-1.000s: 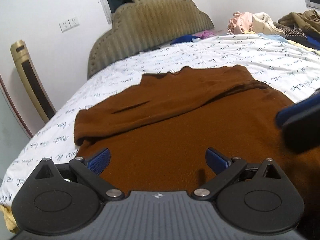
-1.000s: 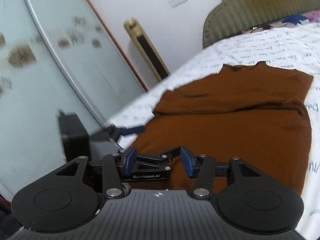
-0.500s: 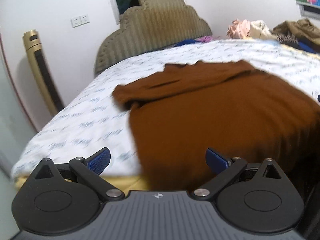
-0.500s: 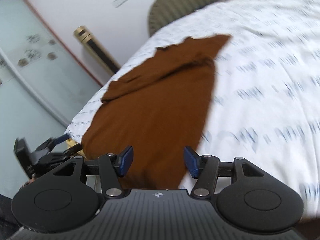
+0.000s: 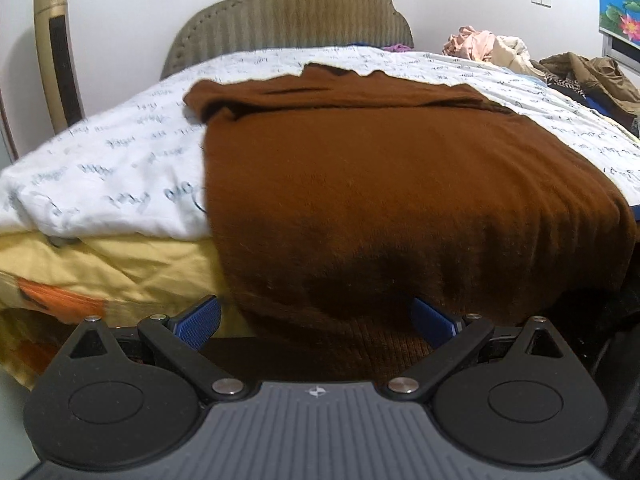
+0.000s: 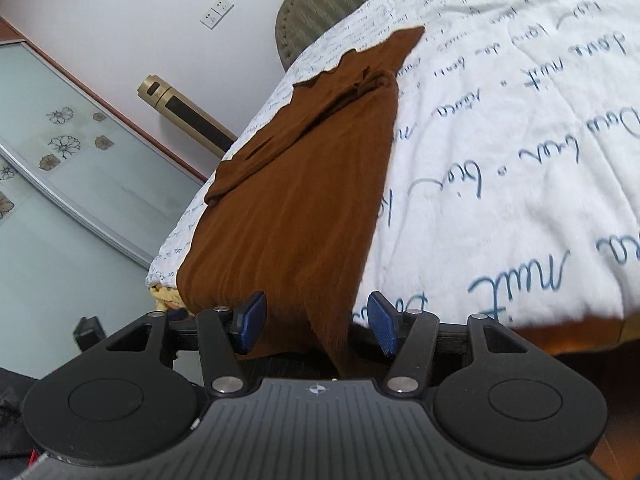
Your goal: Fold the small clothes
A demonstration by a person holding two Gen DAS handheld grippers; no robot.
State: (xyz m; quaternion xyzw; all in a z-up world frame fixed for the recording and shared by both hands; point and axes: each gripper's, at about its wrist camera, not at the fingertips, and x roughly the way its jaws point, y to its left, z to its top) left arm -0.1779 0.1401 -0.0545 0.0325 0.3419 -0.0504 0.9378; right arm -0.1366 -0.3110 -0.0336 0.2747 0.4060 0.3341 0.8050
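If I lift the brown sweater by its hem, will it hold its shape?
Probably not: the brown sweater already drapes limply over the bed edge, so it should sag. Its fuzzy knit likely grips the pads well. It looks fairly thick, perhaps heavyish.

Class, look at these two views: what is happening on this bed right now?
A person holding a gripper in each hand is working on a brown sweater spread over the white printed bedspread. Its hem hangs over the bed's near edge. The left gripper and right gripper are both open at that hem, cloth between the jaws, not yet pinched.
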